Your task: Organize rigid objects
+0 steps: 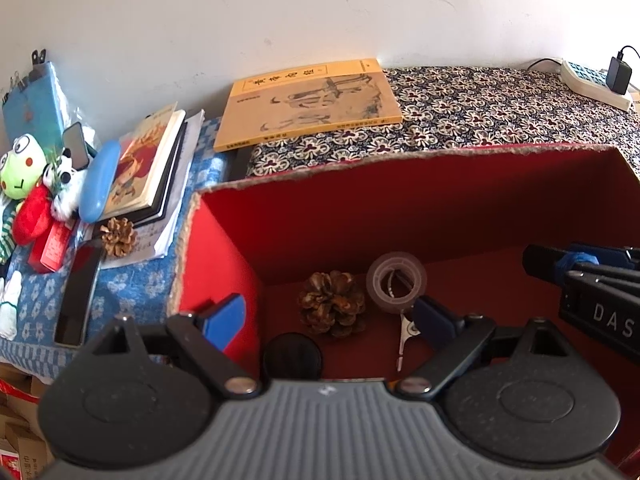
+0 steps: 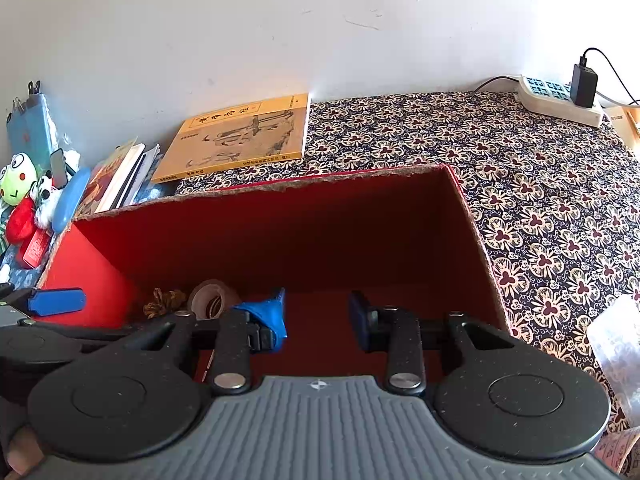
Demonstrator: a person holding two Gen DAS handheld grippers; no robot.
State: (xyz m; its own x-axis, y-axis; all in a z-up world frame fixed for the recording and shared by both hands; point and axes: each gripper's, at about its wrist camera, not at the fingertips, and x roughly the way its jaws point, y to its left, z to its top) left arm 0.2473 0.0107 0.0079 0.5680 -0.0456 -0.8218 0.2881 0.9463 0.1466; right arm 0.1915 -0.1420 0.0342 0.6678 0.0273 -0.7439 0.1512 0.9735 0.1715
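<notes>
An open red box (image 1: 400, 208) (image 2: 280, 216) holds a brown pine cone (image 1: 332, 304) (image 2: 164, 300), a roll of tape (image 1: 396, 282) (image 2: 212, 298), a black round object (image 1: 292, 356) and a pen (image 1: 402, 344). My left gripper (image 1: 328, 320) hangs open over the box's left end, above the pine cone, with nothing between its blue pads. My right gripper (image 2: 316, 318) is open and empty over the middle of the box; it shows at the right edge of the left wrist view (image 1: 580, 268). A second pine cone (image 1: 117, 236) lies outside the box on papers.
Left of the box lie a black phone (image 1: 78, 292), a blue glasses case (image 1: 100, 180), stacked books (image 1: 148, 168) and plush toys (image 1: 24, 184). A yellow book (image 1: 312, 100) (image 2: 240, 140) lies behind the box. A power strip (image 2: 560, 100) sits far right on the patterned cloth (image 2: 540, 200).
</notes>
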